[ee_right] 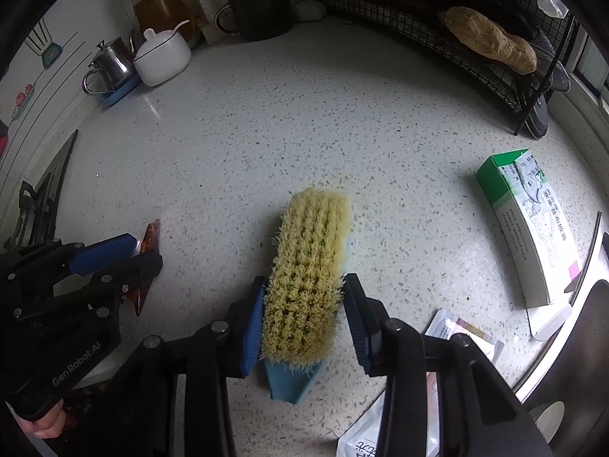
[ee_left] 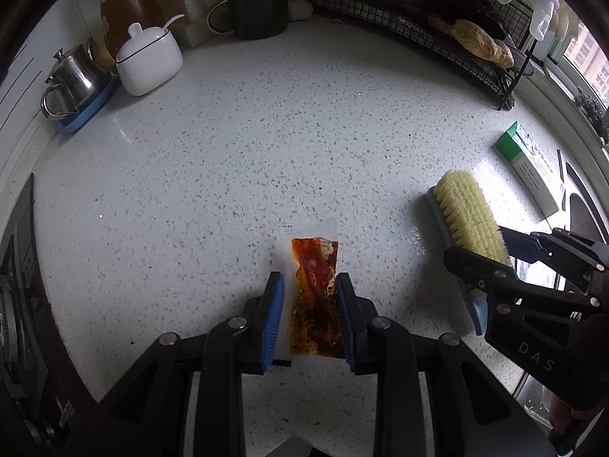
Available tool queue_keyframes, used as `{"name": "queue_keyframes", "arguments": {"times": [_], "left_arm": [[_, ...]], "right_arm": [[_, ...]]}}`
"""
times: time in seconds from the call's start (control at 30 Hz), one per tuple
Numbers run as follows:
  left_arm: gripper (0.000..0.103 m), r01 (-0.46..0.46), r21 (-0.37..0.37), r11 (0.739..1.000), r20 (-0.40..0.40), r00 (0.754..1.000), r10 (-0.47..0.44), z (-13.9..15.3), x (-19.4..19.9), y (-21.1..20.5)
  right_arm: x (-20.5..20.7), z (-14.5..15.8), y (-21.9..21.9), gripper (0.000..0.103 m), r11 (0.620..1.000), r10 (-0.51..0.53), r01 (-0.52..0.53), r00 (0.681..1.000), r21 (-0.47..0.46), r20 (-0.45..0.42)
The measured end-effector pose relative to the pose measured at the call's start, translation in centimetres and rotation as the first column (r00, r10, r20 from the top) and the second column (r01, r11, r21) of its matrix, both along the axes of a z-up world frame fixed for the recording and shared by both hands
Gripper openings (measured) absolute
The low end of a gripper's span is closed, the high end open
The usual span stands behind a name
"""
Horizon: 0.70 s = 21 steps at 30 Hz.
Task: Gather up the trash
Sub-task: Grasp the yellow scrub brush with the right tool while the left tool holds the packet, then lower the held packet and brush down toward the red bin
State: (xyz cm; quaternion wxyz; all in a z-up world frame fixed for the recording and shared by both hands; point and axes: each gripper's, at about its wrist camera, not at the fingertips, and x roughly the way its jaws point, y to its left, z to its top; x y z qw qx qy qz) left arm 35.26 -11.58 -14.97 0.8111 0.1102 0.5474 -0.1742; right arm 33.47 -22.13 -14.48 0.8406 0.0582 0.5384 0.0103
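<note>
A clear sauce packet (ee_left: 315,297) with red-brown oily contents lies between the blue pads of my left gripper (ee_left: 310,282), which is shut on it just above the speckled white counter (ee_left: 266,133). The packet also shows in the right wrist view (ee_right: 146,266). My right gripper (ee_right: 304,285) is shut on a scrub brush (ee_right: 308,274) with yellow bristles up and a teal handle. The brush (ee_left: 466,217) and right gripper (ee_left: 506,251) sit to the right in the left wrist view. A green and white carton (ee_right: 533,224) lies on its side at the right.
A white lidded pot (ee_left: 148,57), steel jug (ee_left: 74,80), black utensil mug (ee_left: 259,7) and oil bottle stand at the back. A black wire rack (ee_left: 437,26) with food is back right. Paper wrappers (ee_right: 464,335) lie near the sink edge. A stove (ee_left: 19,285) is left.
</note>
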Motion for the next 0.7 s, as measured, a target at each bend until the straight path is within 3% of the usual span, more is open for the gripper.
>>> {"name": "queue_keyframes", "arguments": {"times": [0.23, 0.7], "left_arm": [[0.025, -0.042, -0.038, 0.998, 0.021, 0.999, 0.043, 2.0, -3.1, 2.0], [0.025, -0.113, -0.057, 0.992, 0.086, 0.989, 0.118, 5.1, -14.3, 9.3]], "right_arm": [[-1.6, 2.2, 2.6, 0.037, 0.999, 0.033, -0.033, 0.998, 0.008, 0.054], [-11.5, 4.4, 7.7, 0.037, 0.991, 0.135, -0.136, 0.984, 0.006, 0.119]]}}
